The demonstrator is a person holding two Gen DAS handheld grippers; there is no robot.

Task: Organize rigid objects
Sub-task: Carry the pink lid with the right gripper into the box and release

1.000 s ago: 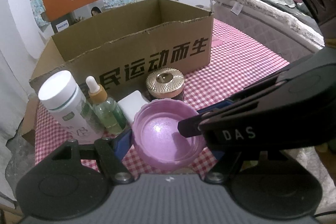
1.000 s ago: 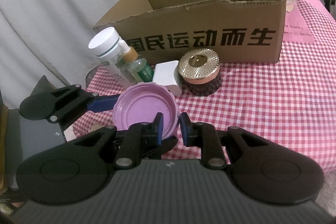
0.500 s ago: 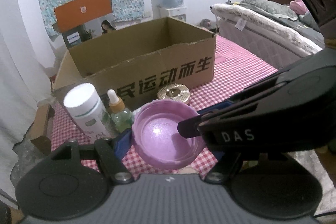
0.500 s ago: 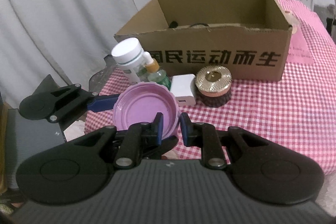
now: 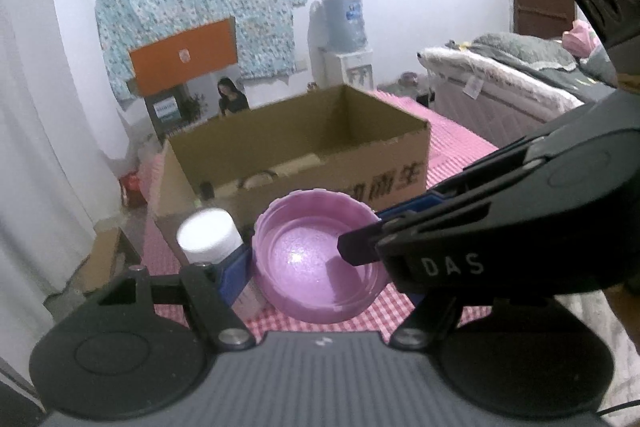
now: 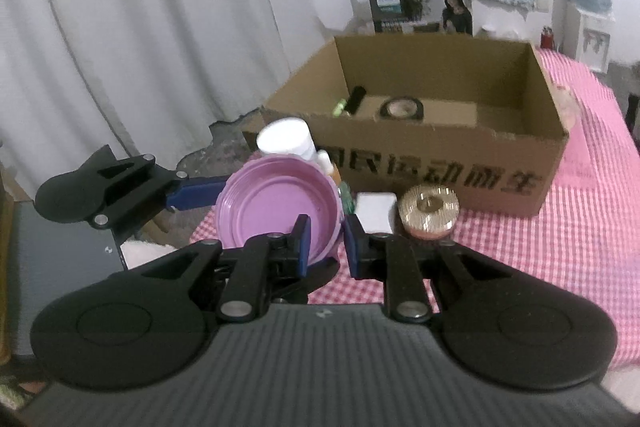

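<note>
Both grippers hold a purple plastic lid (image 5: 316, 259) in the air, hollow side up, in front of the open cardboard box (image 5: 320, 163). My left gripper (image 5: 320, 243) spans the lid's full width, a blue finger (image 6: 196, 187) pressed on each side. My right gripper (image 6: 326, 233) pinches the lid's (image 6: 276, 207) near rim between its pads. In the left wrist view the right gripper (image 5: 354, 247) reaches in from the right over the rim. The lid sits lower than the box's (image 6: 440, 167) top edge and short of it.
On the pink checked cloth (image 6: 560, 227) before the box stand a white-capped bottle (image 6: 286, 141), a dropper bottle (image 6: 326, 163), a white block (image 6: 374, 213) and a gold-topped jar (image 6: 430, 209). A tape roll (image 6: 400, 109) and small dark items lie inside the box. A bed (image 5: 520, 83) is at right.
Both grippers have risen together with the lid still held. The box's inside has come into sight, and the bottles and jar have dropped lower in both views.
</note>
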